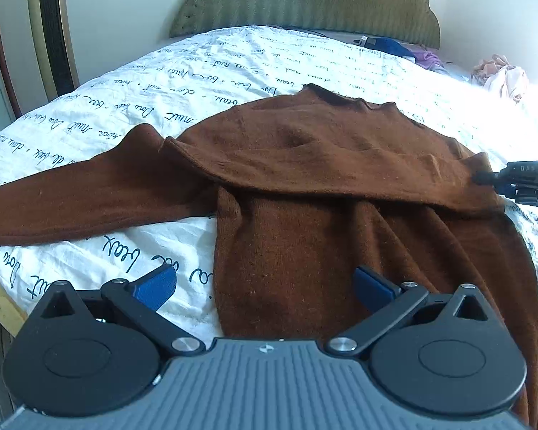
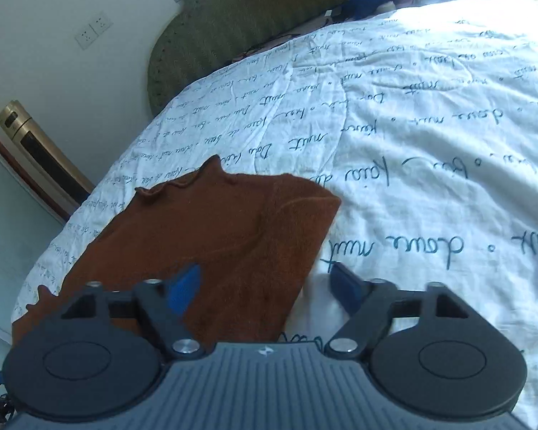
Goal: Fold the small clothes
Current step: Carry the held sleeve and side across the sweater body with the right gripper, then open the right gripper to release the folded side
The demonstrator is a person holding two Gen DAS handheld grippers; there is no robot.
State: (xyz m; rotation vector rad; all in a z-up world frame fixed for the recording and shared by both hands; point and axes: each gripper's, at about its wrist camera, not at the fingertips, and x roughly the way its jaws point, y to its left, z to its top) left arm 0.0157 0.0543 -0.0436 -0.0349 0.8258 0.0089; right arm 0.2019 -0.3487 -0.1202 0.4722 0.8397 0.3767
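A brown knit sweater (image 1: 305, 165) lies on the white quilt with blue script (image 1: 161, 82). One sleeve is folded across its chest; the other sleeve (image 1: 71, 200) stretches out to the left. My left gripper (image 1: 265, 283) is open above the sweater's lower left edge, holding nothing. My right gripper (image 2: 265, 286) is open over the sweater's right shoulder edge (image 2: 287, 215), one finger over cloth, one over quilt. It also shows in the left wrist view (image 1: 484, 179) at the sweater's right side.
A green padded headboard (image 1: 305, 3) stands at the far end. Blue, purple and pink clothes (image 1: 502, 75) lie near it. A gold tower appliance (image 1: 53, 32) stands by the wall on the left. The bed's wooden edge (image 1: 0, 301) is at lower left.
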